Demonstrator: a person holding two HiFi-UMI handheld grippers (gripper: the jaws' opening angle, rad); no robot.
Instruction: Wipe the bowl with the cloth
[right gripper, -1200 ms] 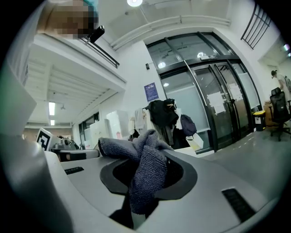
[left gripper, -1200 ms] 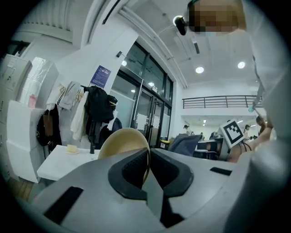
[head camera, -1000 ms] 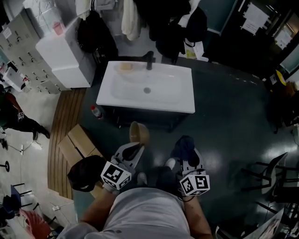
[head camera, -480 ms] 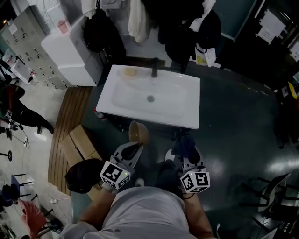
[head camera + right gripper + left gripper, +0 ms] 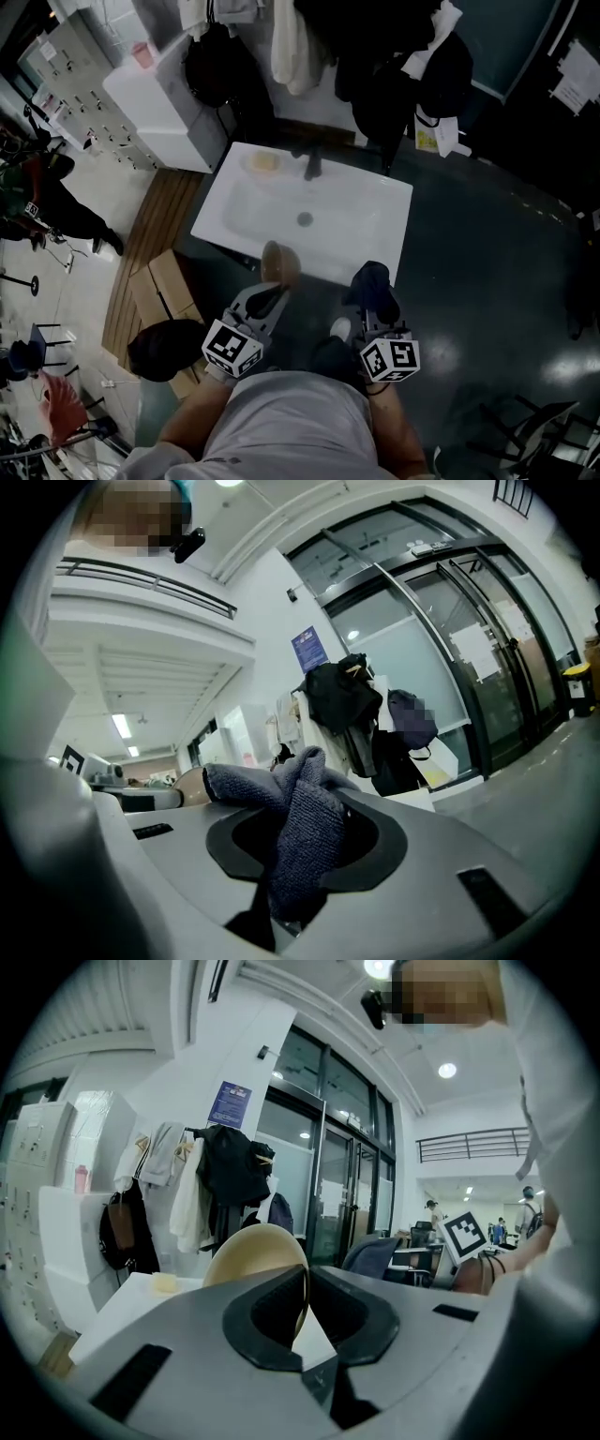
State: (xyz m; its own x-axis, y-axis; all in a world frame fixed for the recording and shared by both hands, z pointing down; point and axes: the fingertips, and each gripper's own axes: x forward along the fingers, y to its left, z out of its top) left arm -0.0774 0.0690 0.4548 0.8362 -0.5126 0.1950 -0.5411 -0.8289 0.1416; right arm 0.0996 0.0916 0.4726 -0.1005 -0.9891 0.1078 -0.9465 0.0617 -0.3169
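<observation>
A tan bowl [image 5: 278,262] is held up on its edge in front of the white sink [image 5: 361,251]. My left gripper [image 5: 275,298] is shut on the bowl's rim, and the bowl [image 5: 253,1255] rises above the jaws in the left gripper view. To its right, my right gripper [image 5: 373,305] is shut on a bunched dark blue-grey cloth [image 5: 371,284]. The cloth [image 5: 305,832] fills the gap between the jaws in the right gripper view and the bowl [image 5: 191,786] shows at the left. Bowl and cloth are apart.
A black tap [image 5: 312,166] and a yellow sponge [image 5: 263,162] sit at the sink's far edge. Coats and bags [image 5: 375,66] hang behind it beside a white cabinet [image 5: 169,103]. Cardboard boxes [image 5: 159,295] and a black bag [image 5: 164,349] lie on the floor at left.
Both grippers keep their holds. The sink has slid nearer to the bowl and cloth in the head view, so the person has stepped closer to it.
</observation>
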